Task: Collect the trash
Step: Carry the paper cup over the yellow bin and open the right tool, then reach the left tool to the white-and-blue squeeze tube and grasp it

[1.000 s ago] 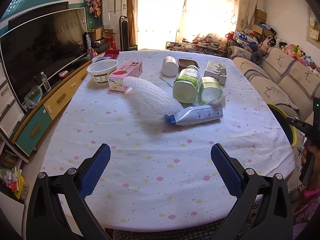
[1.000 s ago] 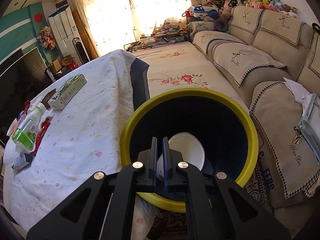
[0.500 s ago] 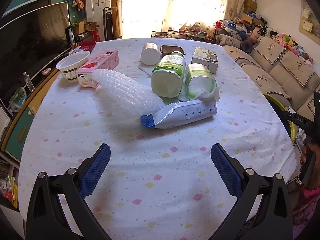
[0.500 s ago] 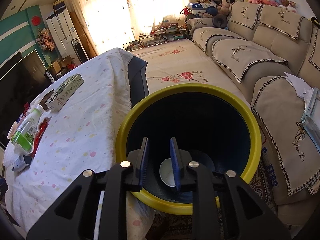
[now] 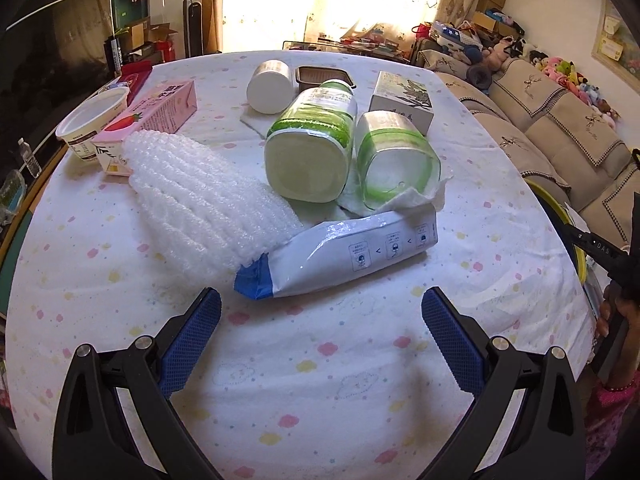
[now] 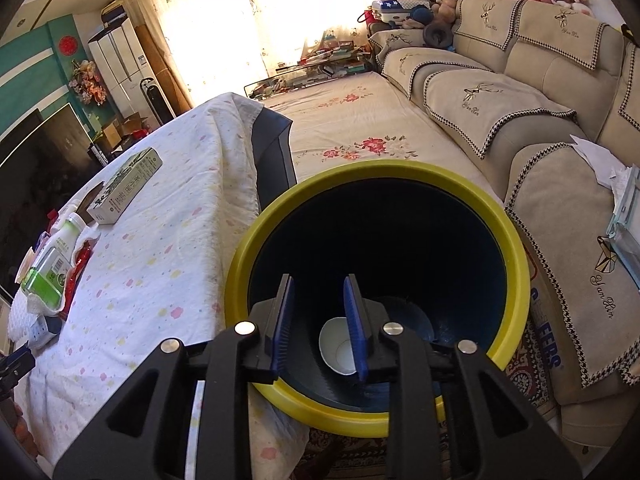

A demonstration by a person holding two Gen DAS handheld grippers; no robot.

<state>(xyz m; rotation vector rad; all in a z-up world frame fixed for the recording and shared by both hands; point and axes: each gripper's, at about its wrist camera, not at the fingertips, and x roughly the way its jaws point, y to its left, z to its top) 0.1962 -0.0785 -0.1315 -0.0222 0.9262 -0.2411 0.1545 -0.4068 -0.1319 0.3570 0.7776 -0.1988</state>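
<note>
One paper cup [image 6: 338, 346] lies in the bin [image 6: 516, 256] at lower centre under the part-open, empty right gripper [image 6: 320, 326], while the wide-open, empty left gripper [image 5: 320, 312] faces the pouch [image 5: 340, 252], bottles [image 5: 310, 148] and boxes [image 5: 152, 120] left on the table [image 5: 320, 360].

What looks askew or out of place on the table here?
Two green-labelled bottles lie tipped on their sides, bases toward the camera, one on crumpled tissue. A white pouch lies slanted across the bubble wrap's edge. No spill visible.

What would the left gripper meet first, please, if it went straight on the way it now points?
Most likely the white-and-blue pouch, lying across its path just beyond the open left gripper. The bubble wrap lies further left, though depth is hard to judge.
</note>
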